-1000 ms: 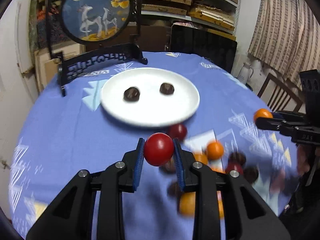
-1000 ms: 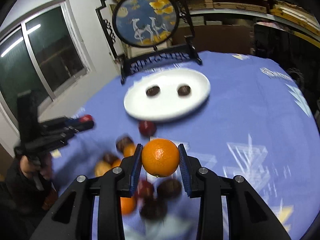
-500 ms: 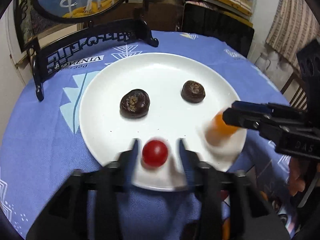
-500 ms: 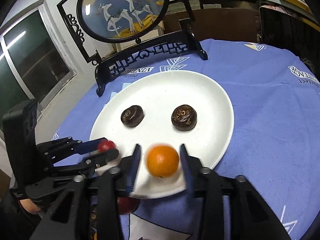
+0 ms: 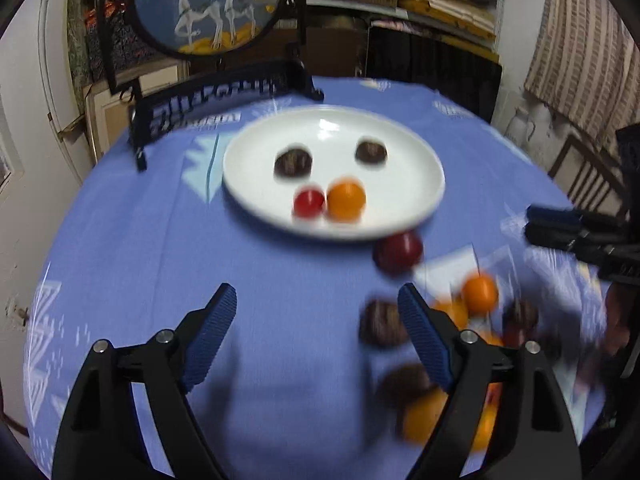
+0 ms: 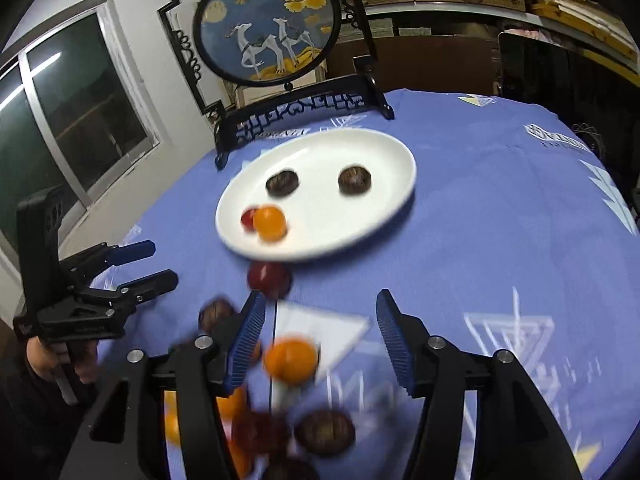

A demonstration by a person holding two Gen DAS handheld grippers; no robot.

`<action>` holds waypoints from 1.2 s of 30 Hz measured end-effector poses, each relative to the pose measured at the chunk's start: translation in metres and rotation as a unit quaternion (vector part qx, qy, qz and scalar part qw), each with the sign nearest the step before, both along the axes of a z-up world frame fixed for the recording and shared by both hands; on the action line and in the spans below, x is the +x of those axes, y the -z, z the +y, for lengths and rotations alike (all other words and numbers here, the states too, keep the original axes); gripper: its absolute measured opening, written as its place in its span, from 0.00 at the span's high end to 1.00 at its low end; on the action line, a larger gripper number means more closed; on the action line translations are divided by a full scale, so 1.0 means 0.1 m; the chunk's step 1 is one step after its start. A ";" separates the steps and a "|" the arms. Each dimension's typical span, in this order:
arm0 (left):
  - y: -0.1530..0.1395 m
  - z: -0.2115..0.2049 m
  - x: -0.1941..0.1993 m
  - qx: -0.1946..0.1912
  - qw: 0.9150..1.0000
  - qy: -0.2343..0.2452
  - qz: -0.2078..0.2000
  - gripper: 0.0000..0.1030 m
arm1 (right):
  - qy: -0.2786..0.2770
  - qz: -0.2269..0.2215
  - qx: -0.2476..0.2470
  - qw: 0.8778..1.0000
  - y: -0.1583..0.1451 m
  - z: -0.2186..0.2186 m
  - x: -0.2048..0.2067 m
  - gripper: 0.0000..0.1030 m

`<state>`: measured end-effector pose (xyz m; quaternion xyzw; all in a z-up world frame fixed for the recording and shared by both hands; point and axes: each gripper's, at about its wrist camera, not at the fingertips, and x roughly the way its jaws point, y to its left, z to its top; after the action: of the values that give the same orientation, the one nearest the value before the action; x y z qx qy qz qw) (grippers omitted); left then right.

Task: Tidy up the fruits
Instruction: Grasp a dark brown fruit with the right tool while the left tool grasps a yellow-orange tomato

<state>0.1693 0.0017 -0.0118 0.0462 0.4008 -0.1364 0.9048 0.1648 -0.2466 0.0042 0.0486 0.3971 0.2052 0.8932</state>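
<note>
A small round red fruit (image 5: 308, 201) and a round orange citrus fruit (image 5: 346, 200) lie touching each other on the near part of a round white plate (image 5: 416, 184); in the right wrist view the orange one (image 6: 271, 222) partly hides the red one (image 6: 249, 218). Farther back on the same plate sit two dark brown wrinkled fruits (image 5: 293, 163), apart from each other. Just off the plate's near rim a dark red round fruit (image 5: 398, 252) rests on the blue patterned cloth covering the bench (image 5: 160, 248). Nearer the cameras lies a blurred heap of orange, brown and red fruits (image 6: 292, 356) around a white sheet of paper (image 6: 336, 332).

The left gripper (image 5: 316, 316) hangs above bare cloth, its jaws spread wide with nothing between them, having just been opening. The right gripper (image 6: 320, 328) is above the heap, its jaws also spread and just opened, pressing on nothing; an orange fruit shows in the gap below them. A hand (image 6: 44, 360) grips the left tool's handle.

Behind the plate stands a round painted screen showing two white deer in a black carved stand (image 6: 272, 24).
</note>
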 end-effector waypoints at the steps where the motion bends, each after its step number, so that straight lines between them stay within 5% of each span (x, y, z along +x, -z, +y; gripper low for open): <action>1: 0.04 0.02 -0.10 0.007 1.000 0.001 0.003 0.19 | -0.002 0.000 -0.003 1.000 0.02 -0.03 -0.11 0.33; 12: 0.28 0.20 -0.81 0.008 1.000 -0.016 0.008 0.12 | -0.033 0.008 -0.034 0.999 0.37 0.00 -0.98 0.31; 17: 0.29 0.09 -1.00 0.011 1.000 0.006 0.002 0.12 | -0.038 0.011 -0.036 0.999 0.46 0.10 -0.97 0.43; 19: 0.29 0.03 -1.08 0.016 1.000 0.018 -0.001 0.12 | -0.041 0.016 -0.035 0.998 0.48 0.11 -0.93 0.63; 31: 0.29 -0.52 -1.26 0.030 0.996 0.085 -0.017 0.12 | -0.031 0.006 -0.014 0.999 0.42 0.00 -1.01 0.78; 36: 0.40 -0.72 -1.15 0.030 0.995 0.092 0.002 0.31 | -0.033 0.009 -0.015 0.999 0.46 -0.04 -1.03 0.76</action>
<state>0.0545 -0.0706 -0.0518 0.1092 0.4010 -0.2070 0.8857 0.0618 -0.2511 -0.0422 0.0241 0.4097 0.2280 0.8829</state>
